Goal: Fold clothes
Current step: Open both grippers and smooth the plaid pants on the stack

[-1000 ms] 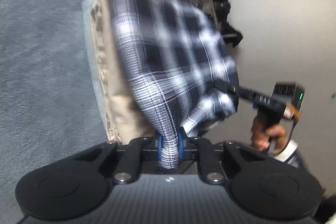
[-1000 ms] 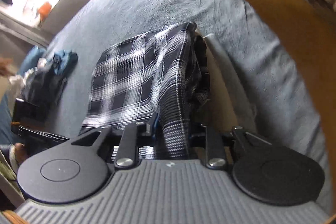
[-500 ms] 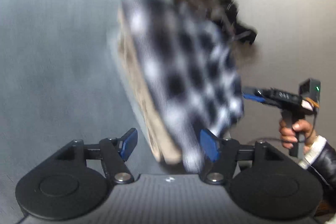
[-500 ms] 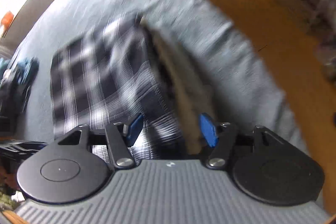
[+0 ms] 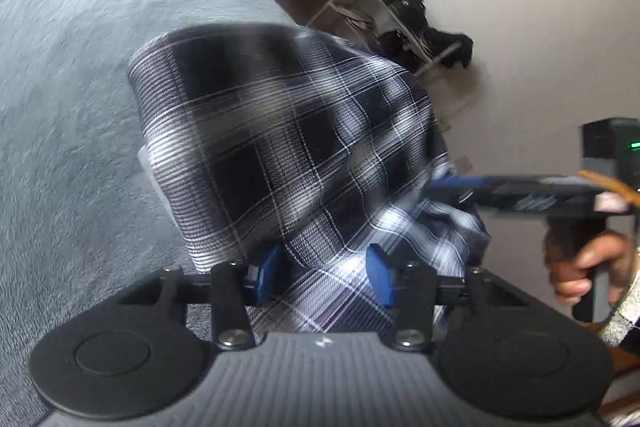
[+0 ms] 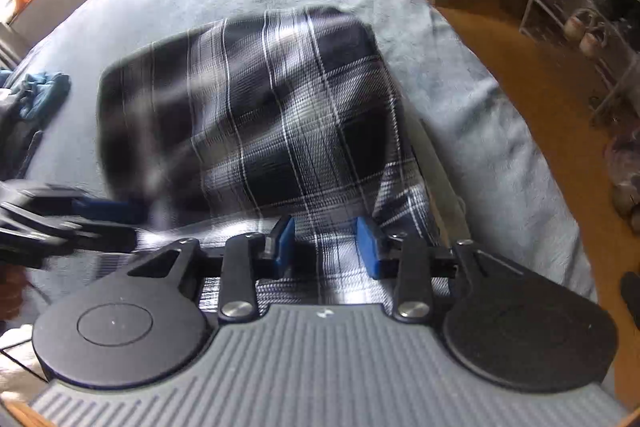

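A black and white plaid shirt [image 5: 280, 155] lies folded on the grey bed [image 5: 72, 107], on top of a pale folded garment [image 6: 438, 167] that shows only at its edge. My left gripper [image 5: 323, 275] is at the shirt's near edge. Its jaws are closing with plaid cloth between the blue pads [image 5: 266, 273], which stand apart from it. My right gripper [image 6: 325, 243] is over the shirt's [image 6: 260, 115] other near corner. Its jaws are also closing, with cloth lying between pads that do not press it. Each gripper shows in the other's view, the right gripper [image 5: 460, 183] and the left gripper [image 6: 108, 207].
A heap of blue and dark clothes [image 6: 38, 95] lies at the bed's left side. Past the bed's right edge are a wooden floor [image 6: 520, 67] and a white wire rack with shoes [image 6: 580, 7]. A hand [image 5: 580, 267] grips the right gripper's handle.
Both grippers were shut on bunched plaid cloth a second ago. They opened and let it drop onto the stack. Now the jaws stand narrower over the flattened shirt's near edge.
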The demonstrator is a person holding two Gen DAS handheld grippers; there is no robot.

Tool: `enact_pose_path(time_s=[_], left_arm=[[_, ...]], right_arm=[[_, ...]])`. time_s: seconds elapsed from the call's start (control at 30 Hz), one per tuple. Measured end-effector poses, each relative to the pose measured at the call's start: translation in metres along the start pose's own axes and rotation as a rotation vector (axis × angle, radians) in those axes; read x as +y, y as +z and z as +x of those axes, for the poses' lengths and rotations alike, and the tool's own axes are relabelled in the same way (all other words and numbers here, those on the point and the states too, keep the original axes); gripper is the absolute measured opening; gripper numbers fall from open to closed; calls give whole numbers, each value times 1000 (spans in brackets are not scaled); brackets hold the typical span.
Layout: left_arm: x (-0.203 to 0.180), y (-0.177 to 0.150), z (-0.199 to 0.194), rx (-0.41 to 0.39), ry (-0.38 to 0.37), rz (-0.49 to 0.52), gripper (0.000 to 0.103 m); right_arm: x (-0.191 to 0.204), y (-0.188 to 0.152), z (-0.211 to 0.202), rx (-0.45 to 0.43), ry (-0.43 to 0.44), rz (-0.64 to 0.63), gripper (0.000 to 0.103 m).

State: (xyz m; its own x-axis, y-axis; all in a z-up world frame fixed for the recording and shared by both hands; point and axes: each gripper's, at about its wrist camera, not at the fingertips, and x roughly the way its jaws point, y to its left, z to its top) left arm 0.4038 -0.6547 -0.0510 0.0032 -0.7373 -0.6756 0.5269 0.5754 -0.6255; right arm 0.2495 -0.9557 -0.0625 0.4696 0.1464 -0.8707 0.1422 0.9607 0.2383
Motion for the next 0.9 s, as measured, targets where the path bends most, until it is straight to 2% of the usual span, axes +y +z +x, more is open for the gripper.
enact_pose_path(time_s=[0.03,0.1,0.13,0.2,0.33,0.43,0.47,0.5,0.53,0.57,0.63,0.77,0.8,0.87,0.9], left_arm=[[2,1,1,1,-6,-4,49],[4,3,4,2,-12,-4,49],[0,3,8,3,-2,14,49],[-6,1,12,4,16,41,49],[-11,0,18,6,31,61,50],[-13,1,21,9,35,61,50],[-13,1,22,9,37,63,50],[-14,1,23,9,39,65,50],[-14,1,24,9,40,66,50],[-14,1,25,9,39,65,50],[-15,0,26,6,40,63,50],[-18,-3,30,2,48,70,50],[-18,-4,30,2,50,74,50],[-21,-5,32,2,57,84,50],[-22,-5,33,3,59,89,50]], right_arm=[[-1,9,-11,-40,38,4,36],[-8,30,-29,-142,89,18,52],[-18,41,-27,-154,94,57,62],[-37,63,-23,-174,106,135,65],[-69,93,21,-75,209,325,65],[-71,94,51,15,337,399,65],[-66,94,55,25,325,385,60],[-61,94,55,23,318,360,54],[-54,94,51,9,305,323,37],[-46,94,46,-6,292,285,25],[-27,89,26,-73,283,176,22],[22,68,-17,-242,253,-157,19],[38,62,-21,-267,216,-260,19],[65,46,-24,-305,85,-488,19],[63,45,-21,-320,49,-485,19]])
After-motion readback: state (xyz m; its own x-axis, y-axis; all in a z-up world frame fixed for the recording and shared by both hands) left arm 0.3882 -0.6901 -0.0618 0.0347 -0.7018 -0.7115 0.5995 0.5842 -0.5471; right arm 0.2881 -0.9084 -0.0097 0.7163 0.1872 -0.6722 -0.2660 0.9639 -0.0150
